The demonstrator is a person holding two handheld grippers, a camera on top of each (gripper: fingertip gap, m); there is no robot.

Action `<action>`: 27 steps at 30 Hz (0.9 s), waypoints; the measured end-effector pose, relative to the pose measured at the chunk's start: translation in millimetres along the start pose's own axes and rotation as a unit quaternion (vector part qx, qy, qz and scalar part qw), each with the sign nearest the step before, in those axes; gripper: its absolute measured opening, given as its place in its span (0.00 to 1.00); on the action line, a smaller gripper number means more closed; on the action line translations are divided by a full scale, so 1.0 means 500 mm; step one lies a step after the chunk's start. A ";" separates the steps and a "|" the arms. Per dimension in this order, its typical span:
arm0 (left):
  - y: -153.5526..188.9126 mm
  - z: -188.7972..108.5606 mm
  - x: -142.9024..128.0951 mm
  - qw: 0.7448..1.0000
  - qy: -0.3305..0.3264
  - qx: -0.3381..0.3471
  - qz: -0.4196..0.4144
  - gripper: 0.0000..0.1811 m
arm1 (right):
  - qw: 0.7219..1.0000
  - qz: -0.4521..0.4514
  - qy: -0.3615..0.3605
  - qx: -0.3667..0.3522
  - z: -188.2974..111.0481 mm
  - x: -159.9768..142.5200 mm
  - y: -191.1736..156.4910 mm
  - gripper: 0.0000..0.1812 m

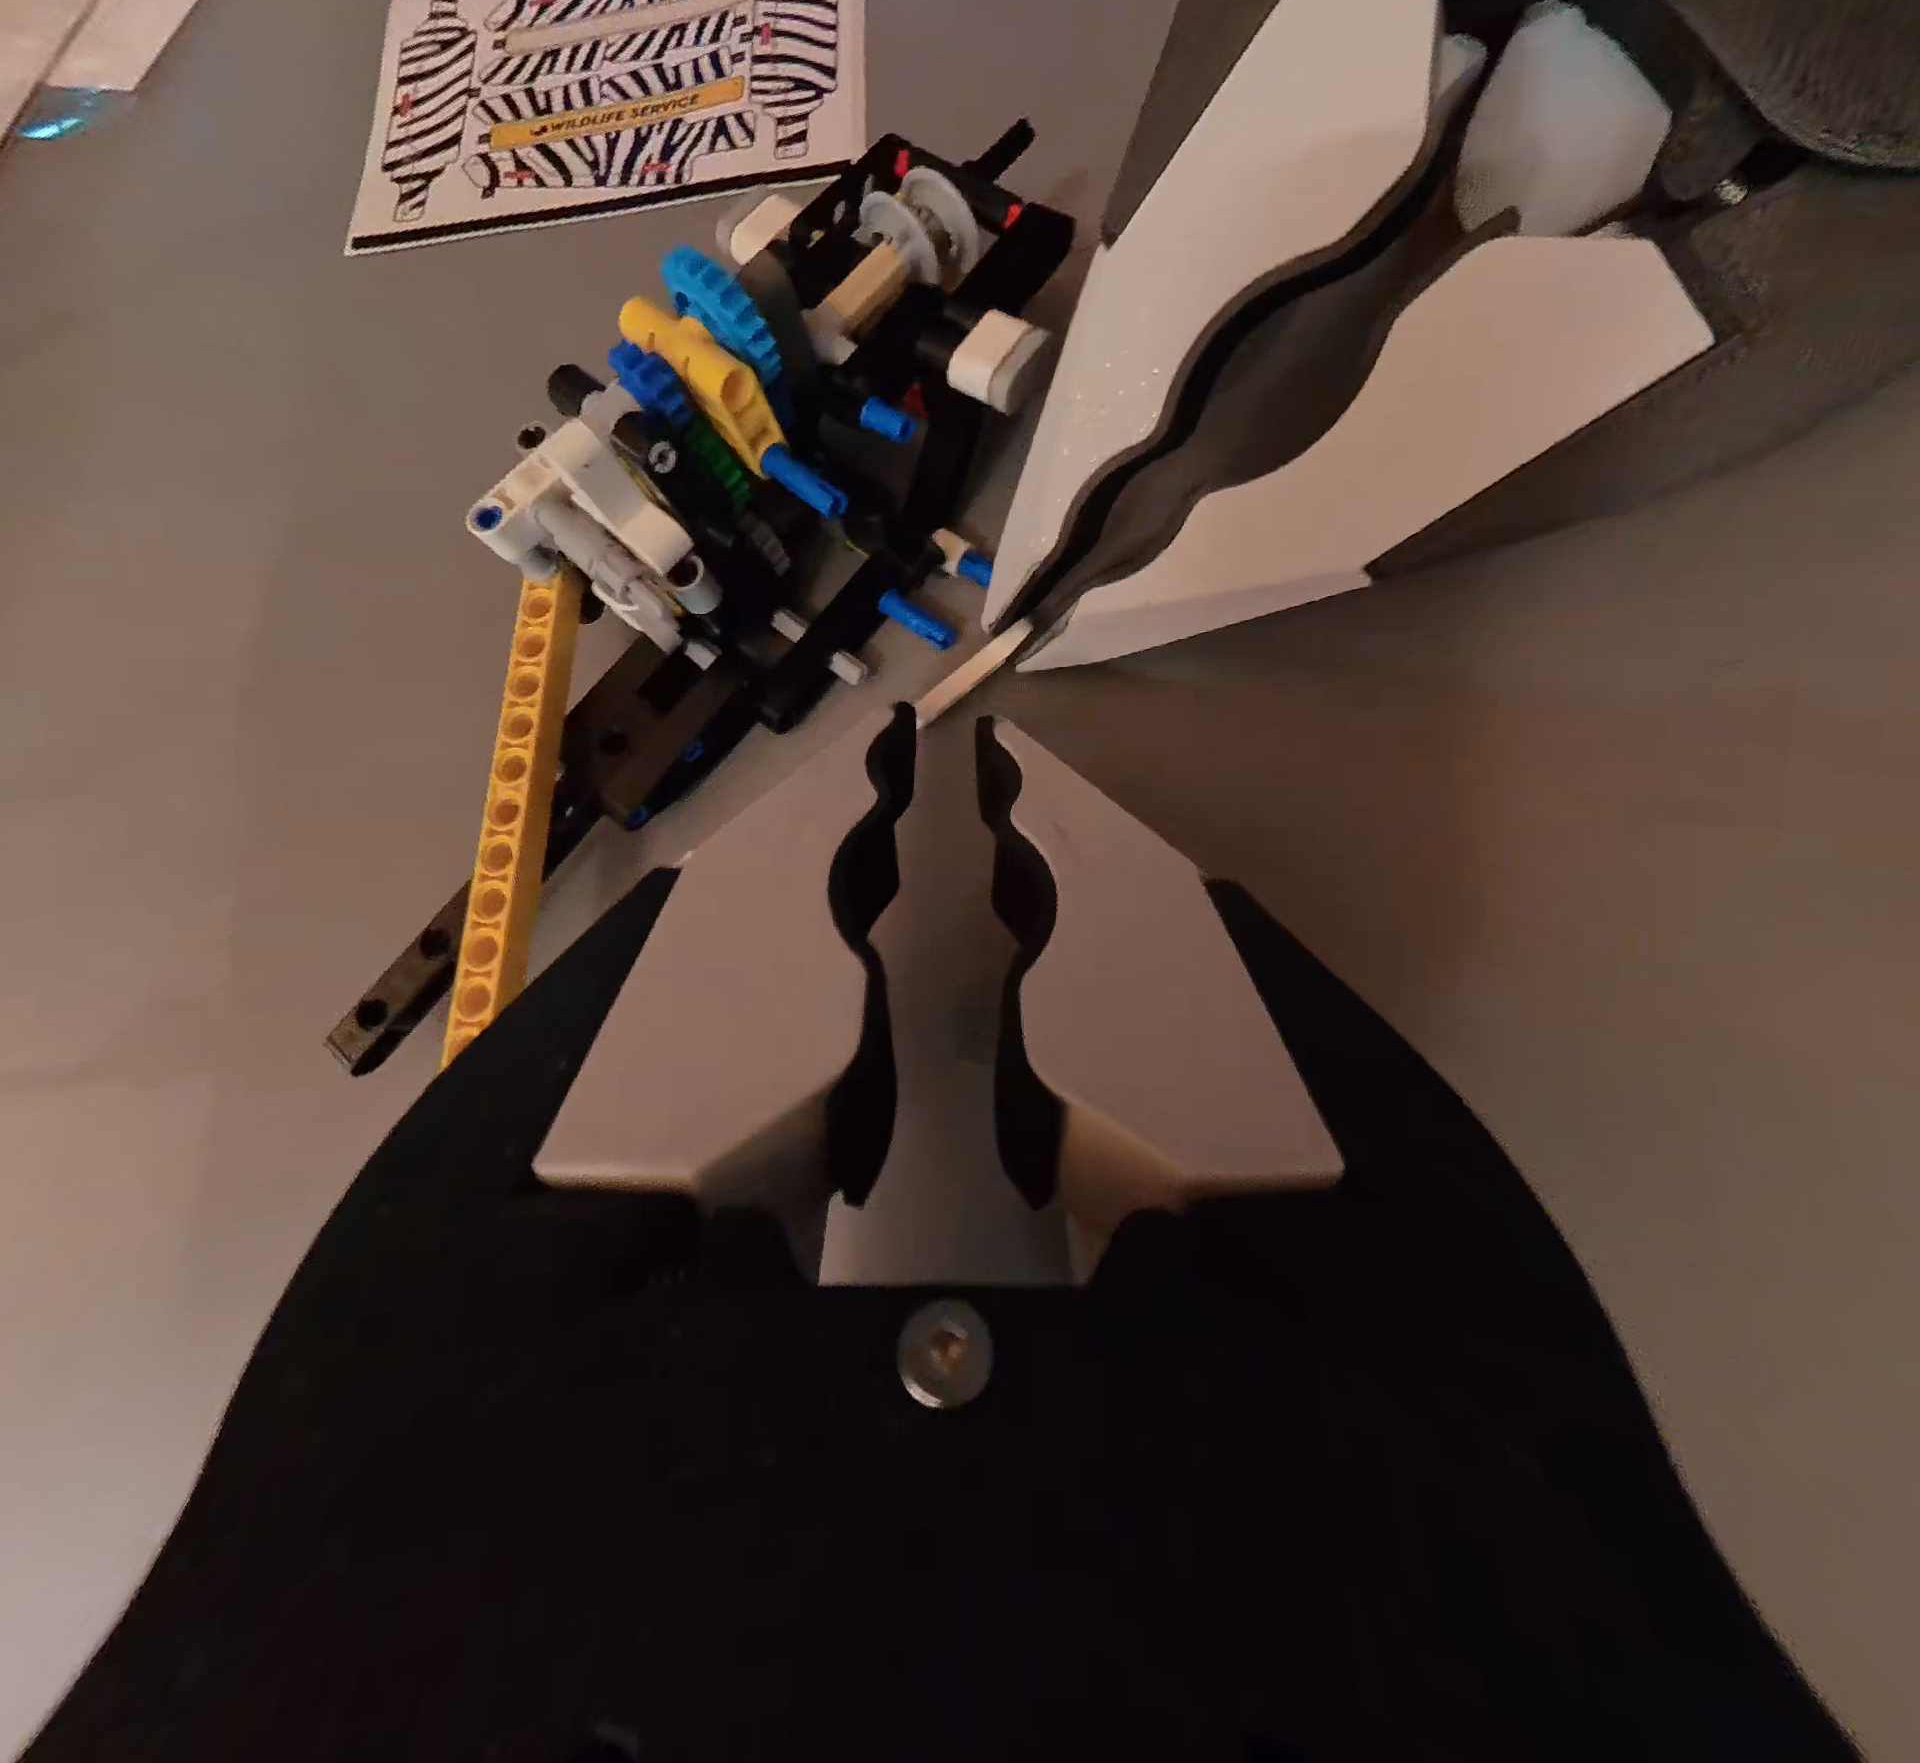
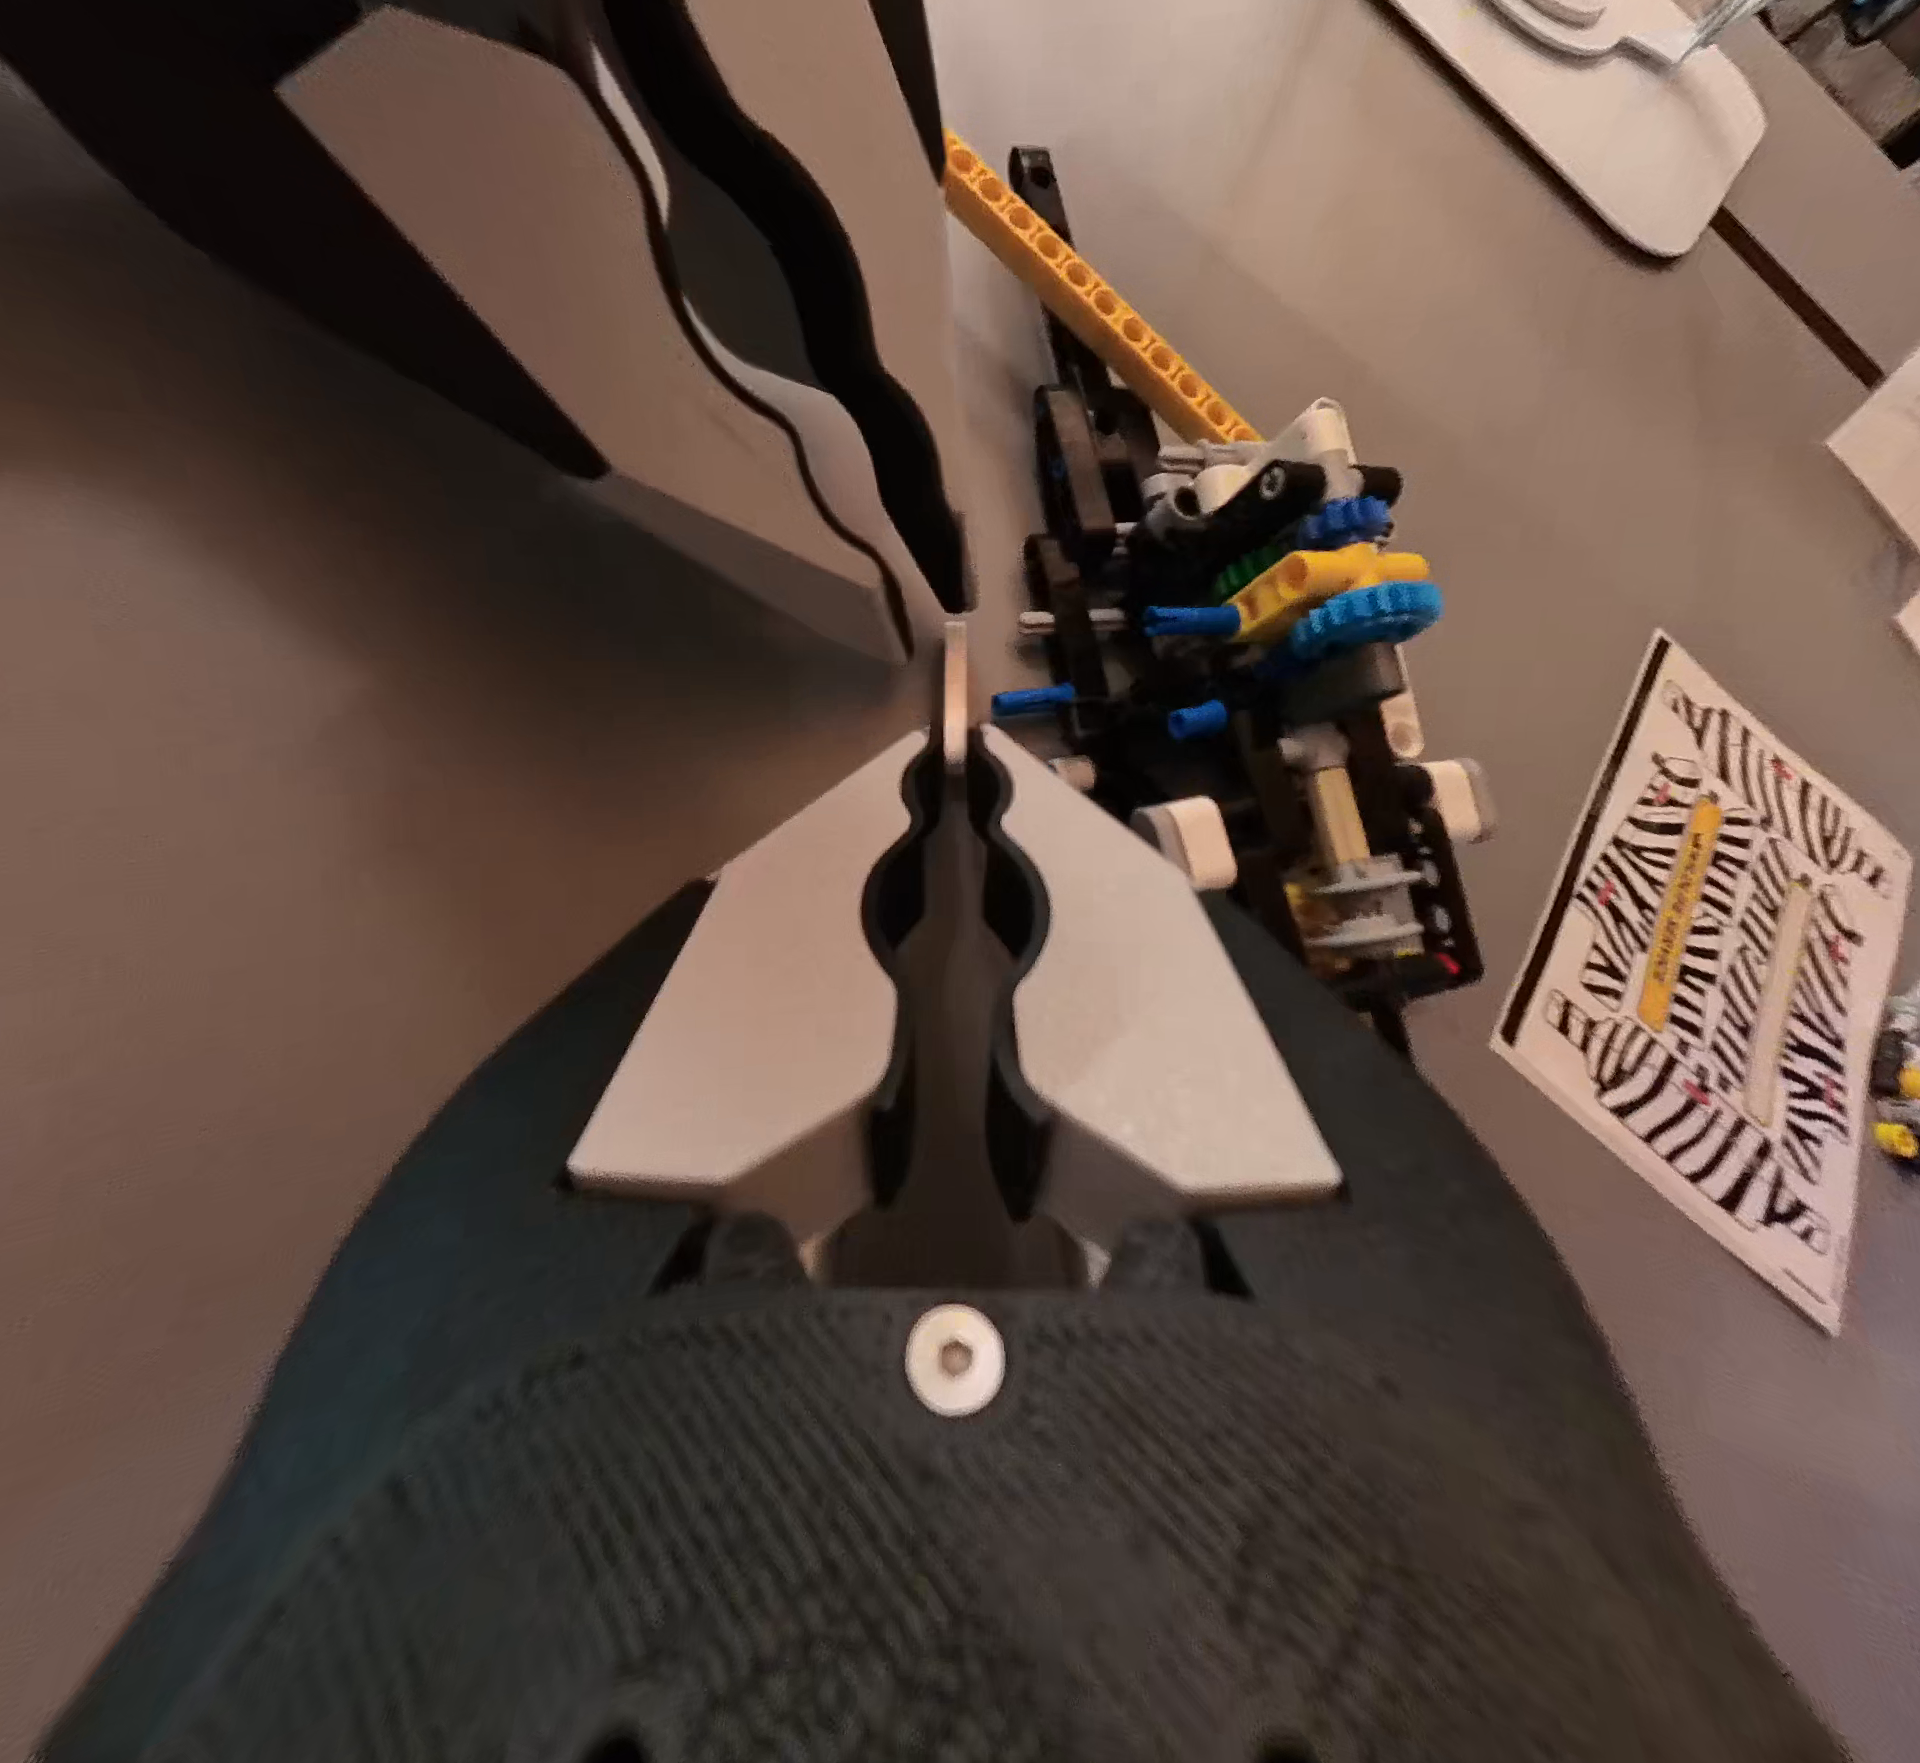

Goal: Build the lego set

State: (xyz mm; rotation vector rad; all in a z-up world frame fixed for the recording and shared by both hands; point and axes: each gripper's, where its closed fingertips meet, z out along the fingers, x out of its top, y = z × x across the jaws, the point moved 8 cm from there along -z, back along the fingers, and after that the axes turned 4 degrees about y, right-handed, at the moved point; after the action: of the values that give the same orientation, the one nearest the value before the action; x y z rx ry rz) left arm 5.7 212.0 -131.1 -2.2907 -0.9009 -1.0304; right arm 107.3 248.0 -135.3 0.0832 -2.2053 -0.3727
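Our left gripper point(image 1: 943, 726) stands slightly parted, holding nothing; our right gripper point(image 1: 1023, 638) pinches a thin white piece point(image 1: 971, 669); the lego model point(image 1: 748, 477) lies left on the table point(image 1: 1455, 882).

From the right wrist, our right tongs point(image 2: 954, 747) clamp that piece point(image 2: 954, 685); the model point(image 2: 1247, 664) lies just right, the sticker sheet point(image 2: 1704, 975) beyond.

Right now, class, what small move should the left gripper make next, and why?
Probably ease forward and close. The right gripper is shut on a thin flat white piece, whose free end sits at the open left gripper, beside one finger rather than between them, clear of the black, yellow and blue lego assembly.
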 end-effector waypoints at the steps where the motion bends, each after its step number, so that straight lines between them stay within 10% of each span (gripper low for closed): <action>1: -0.003 0.002 -0.001 1.000 -0.003 0.005 0.002 0.05 | 1.000 -0.003 -0.001 -0.006 0.001 0.000 0.002 0.02; 27: -0.016 0.014 -0.001 0.999 -0.020 0.026 -0.001 0.04 | 0.999 -0.025 -0.001 -0.034 0.004 0.001 0.005 0.04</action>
State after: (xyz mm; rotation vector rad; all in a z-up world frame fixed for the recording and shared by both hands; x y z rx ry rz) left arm 3.0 221.7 -134.7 -2.2749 -0.9360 -0.9534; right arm 105.7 250.9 -135.4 0.1022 -2.1925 -0.4761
